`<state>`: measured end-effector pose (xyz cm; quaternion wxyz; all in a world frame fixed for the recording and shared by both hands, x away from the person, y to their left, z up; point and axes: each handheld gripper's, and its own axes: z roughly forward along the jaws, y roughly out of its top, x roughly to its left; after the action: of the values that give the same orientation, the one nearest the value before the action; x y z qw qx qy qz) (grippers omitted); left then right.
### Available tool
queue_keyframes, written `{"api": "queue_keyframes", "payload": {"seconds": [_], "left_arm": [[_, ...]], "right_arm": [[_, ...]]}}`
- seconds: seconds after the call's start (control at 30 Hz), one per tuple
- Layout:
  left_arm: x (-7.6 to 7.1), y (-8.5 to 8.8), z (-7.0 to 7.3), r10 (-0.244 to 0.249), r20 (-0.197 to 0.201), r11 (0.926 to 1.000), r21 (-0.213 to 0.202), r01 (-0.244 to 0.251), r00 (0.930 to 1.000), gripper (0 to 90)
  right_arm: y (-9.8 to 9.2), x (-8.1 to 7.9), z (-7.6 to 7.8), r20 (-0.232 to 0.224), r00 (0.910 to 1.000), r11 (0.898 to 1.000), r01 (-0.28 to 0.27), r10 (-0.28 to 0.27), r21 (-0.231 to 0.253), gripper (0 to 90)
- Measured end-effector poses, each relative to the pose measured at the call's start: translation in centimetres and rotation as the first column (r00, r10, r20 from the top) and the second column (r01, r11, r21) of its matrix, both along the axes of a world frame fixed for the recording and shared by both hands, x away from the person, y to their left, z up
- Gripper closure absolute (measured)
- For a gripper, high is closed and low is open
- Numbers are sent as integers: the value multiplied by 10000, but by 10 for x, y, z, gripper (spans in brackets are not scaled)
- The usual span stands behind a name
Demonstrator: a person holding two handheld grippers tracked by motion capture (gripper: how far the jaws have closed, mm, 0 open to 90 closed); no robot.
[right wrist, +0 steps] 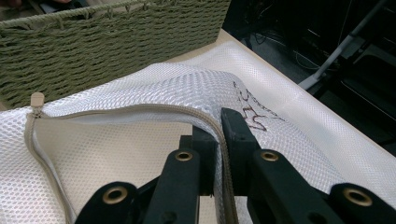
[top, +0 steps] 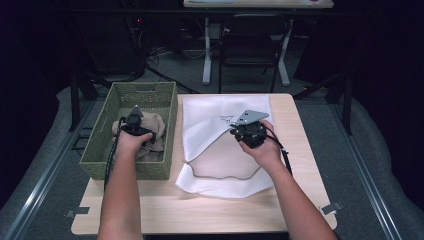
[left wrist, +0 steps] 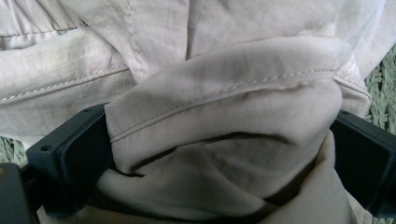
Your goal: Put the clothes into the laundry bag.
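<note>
Beige cloth [left wrist: 219, 126] bulges between the left tool's [top: 134, 126] wide-spread jaws inside the green woven basket [top: 165, 107] at the surface's [top: 200, 210] left edge. Beside it the white mesh bag [top: 220, 182] covers the surface's middle, its zipper edge [right wrist: 140, 109] pinched in the right tool [right wrist: 219, 135].

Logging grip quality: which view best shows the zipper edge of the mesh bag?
The right gripper view: the zipper edge runs close-up into the shut right tool. The high view shows it small; the left gripper view shows beige cloth.

Garment [top: 150, 131] in basket [top: 169, 107], mesh bag [top: 207, 117] right of it
</note>
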<state>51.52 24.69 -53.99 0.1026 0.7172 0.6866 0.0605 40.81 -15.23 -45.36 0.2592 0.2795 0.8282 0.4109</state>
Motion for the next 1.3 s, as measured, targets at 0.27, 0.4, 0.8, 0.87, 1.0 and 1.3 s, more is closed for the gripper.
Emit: {"api": "queue_keyframes", "payload": {"seconds": [0.27, 0.4, 0.8, 0.87, 1.0, 1.3], "left_arm": [[-1, -4, -1, -490, -281, 9976, 479, 503, 9984, 14], [-1, -5, -2, -469, -327, 9975, 518, 486, 9984, 12], [-3, -2, -4, -547, -354, 9959, 702, 570, 9979, 133], [-3, -1, -4, -520, -314, 9963, 671, 541, 9981, 152], [-4, -1, -4, -405, -181, 9971, 640, 416, 9990, 162], [-6, 2, -4, -372, -29, 9971, 659, 373, 9993, 188]], "right_arm": [[1, 0, 0, -16, 10000, 10000, 11, -11, -6, 847], [1, 0, 0, -13, 10000, 10000, 10, -10, 4, 847], [0, -1, 0, 5, 10000, 10000, -15, 15, 11, 843], [0, -1, 0, -10, 10000, 10000, 0, 0, 8, 843], [0, -1, 0, 4, 10000, 10000, -6, 6, 21, 843], [0, -1, 0, 8, 10000, 10000, -31, 31, 32, 848]]}}
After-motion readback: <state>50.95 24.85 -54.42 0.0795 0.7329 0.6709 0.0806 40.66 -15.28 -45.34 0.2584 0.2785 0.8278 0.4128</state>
